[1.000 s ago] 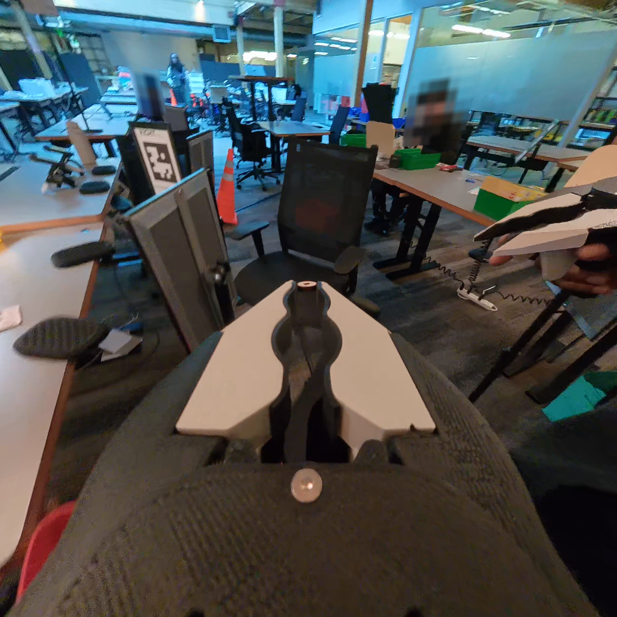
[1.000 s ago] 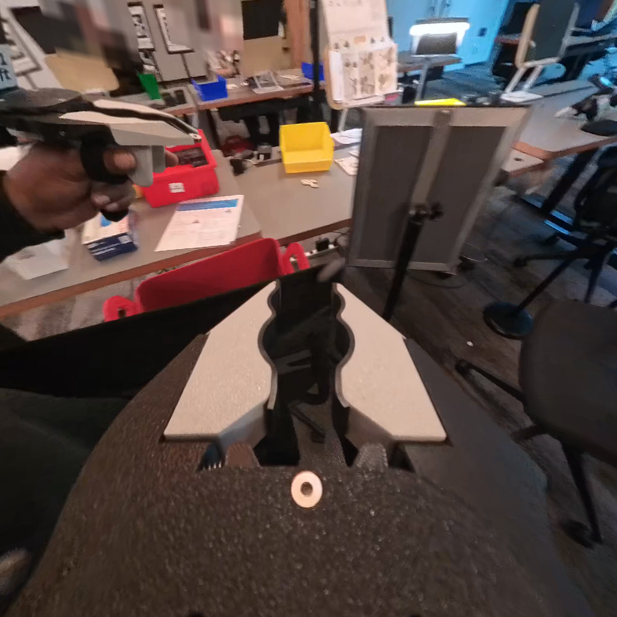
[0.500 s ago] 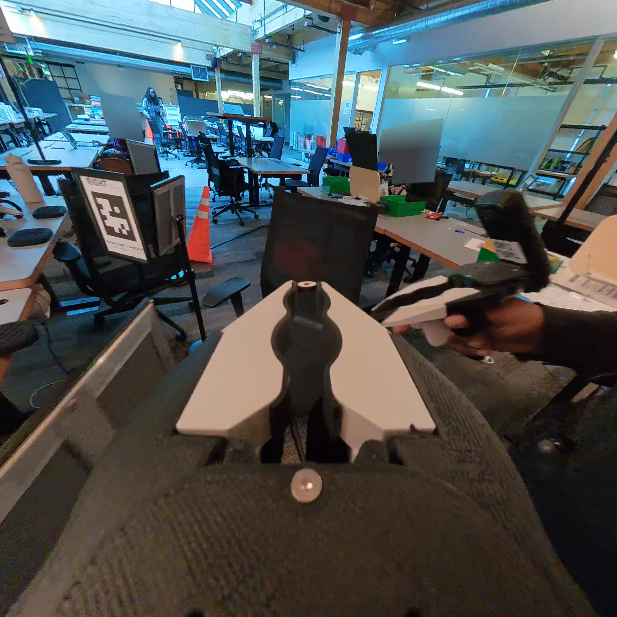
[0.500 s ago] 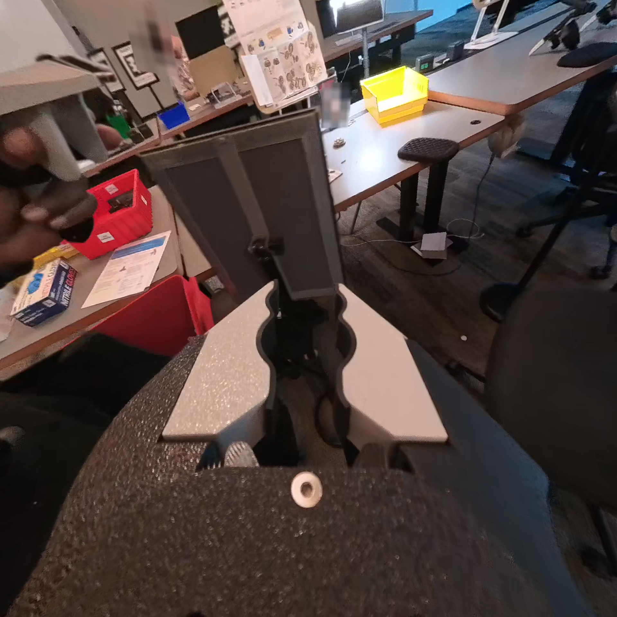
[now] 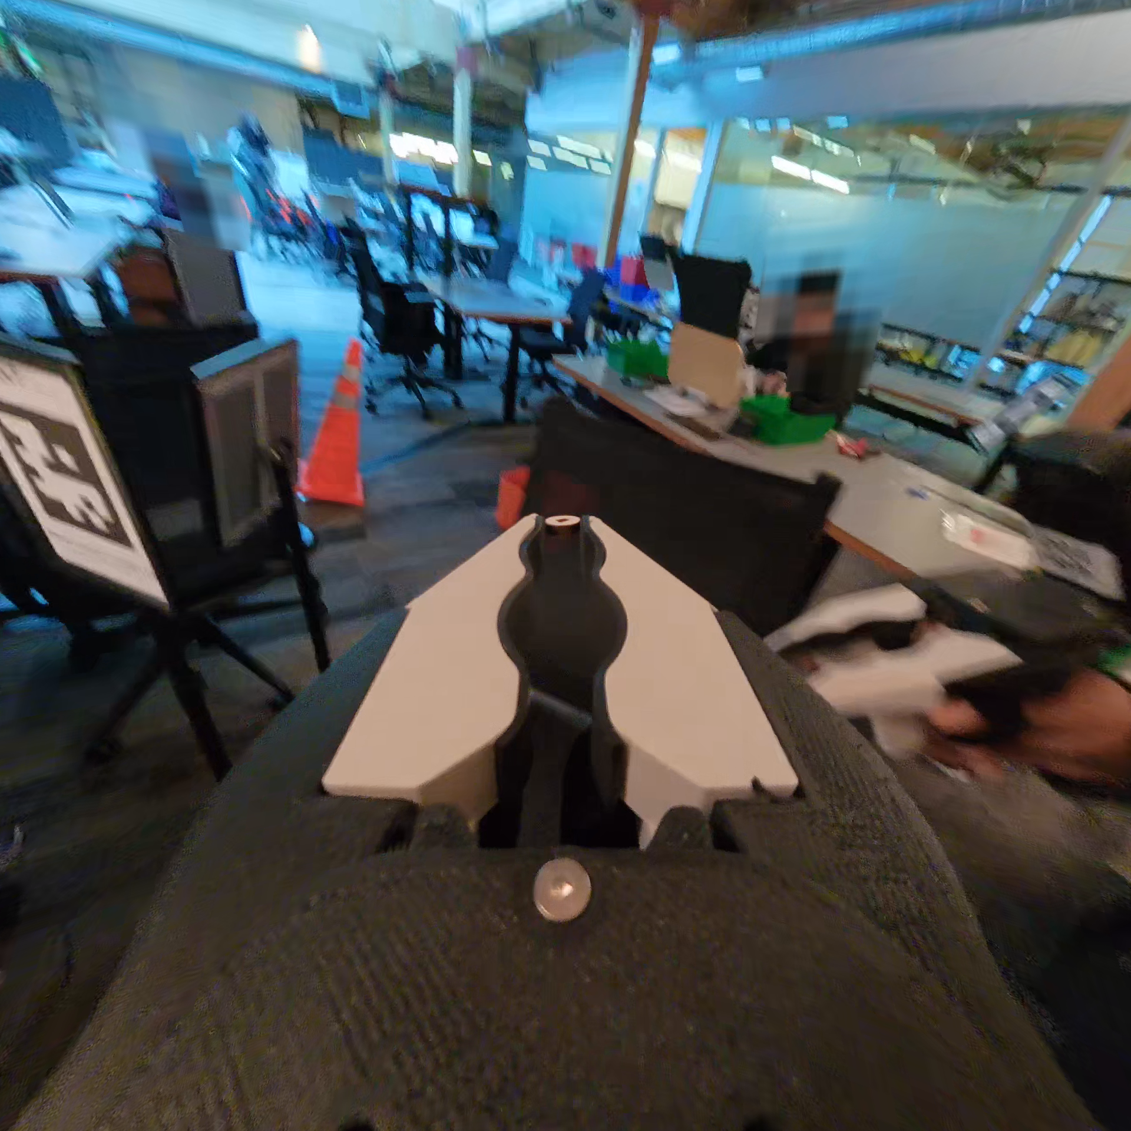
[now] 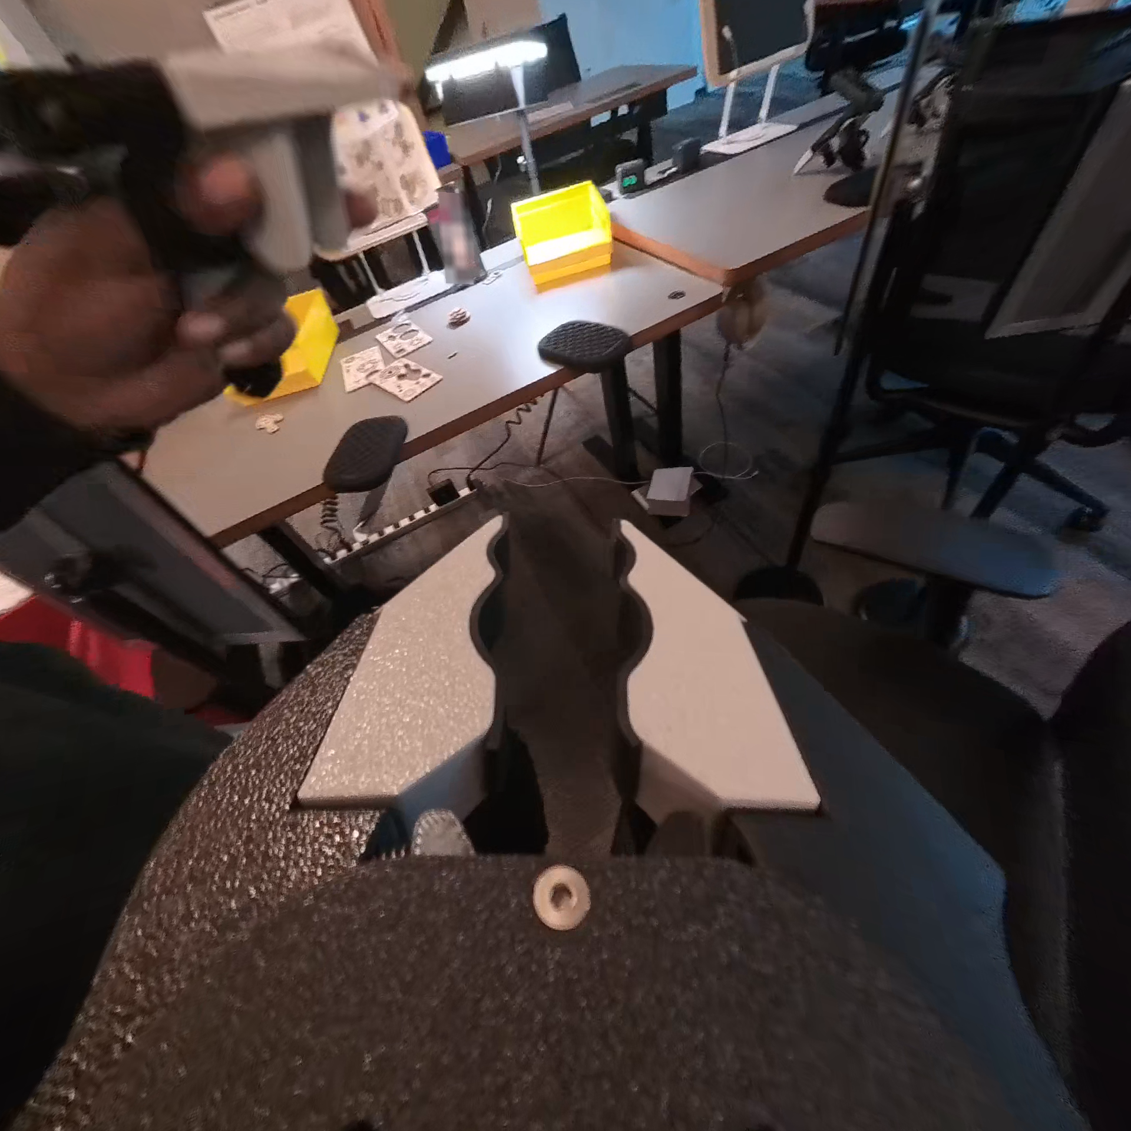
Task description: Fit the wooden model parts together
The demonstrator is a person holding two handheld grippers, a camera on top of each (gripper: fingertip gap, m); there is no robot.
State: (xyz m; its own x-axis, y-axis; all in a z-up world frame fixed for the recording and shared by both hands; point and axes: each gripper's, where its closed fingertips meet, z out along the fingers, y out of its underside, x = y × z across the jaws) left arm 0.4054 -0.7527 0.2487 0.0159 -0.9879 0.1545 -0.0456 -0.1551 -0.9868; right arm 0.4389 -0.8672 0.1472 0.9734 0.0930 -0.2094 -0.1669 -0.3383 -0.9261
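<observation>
Flat wooden model sheets [image 6: 391, 367] lie on a grey table [image 6: 551, 318], with small loose wooden pieces [image 6: 269, 421] near them. My right gripper [image 6: 560, 526] is open and empty, held in the air in front of and below the table edge. My left gripper [image 5: 563, 523] is shut with nothing between its fingers and points across the room. In the right wrist view it shows blurred at the upper left [image 6: 367, 92], held by a hand. In the left wrist view the right gripper [image 5: 795, 661] shows blurred at the right, also in a hand.
Two yellow bins [image 6: 563, 232] [image 6: 300, 349] stand on the table. Black armrest pads [image 6: 584, 346] sit at its edge, cables and a power strip [image 6: 398, 526] lie below. There is an office chair [image 6: 1010, 245] at the right, a red bin [image 6: 79, 642] at the left, and an orange cone [image 5: 333, 440] and a black chair [image 5: 673, 538] ahead. Spacing between my two grippers at the tips: around 15 cm.
Both views have swung. The right view now faces the table with the yellow bins and wooden sheets. The right gripper sits lower in the left view. Jaw openings look unchanged.
</observation>
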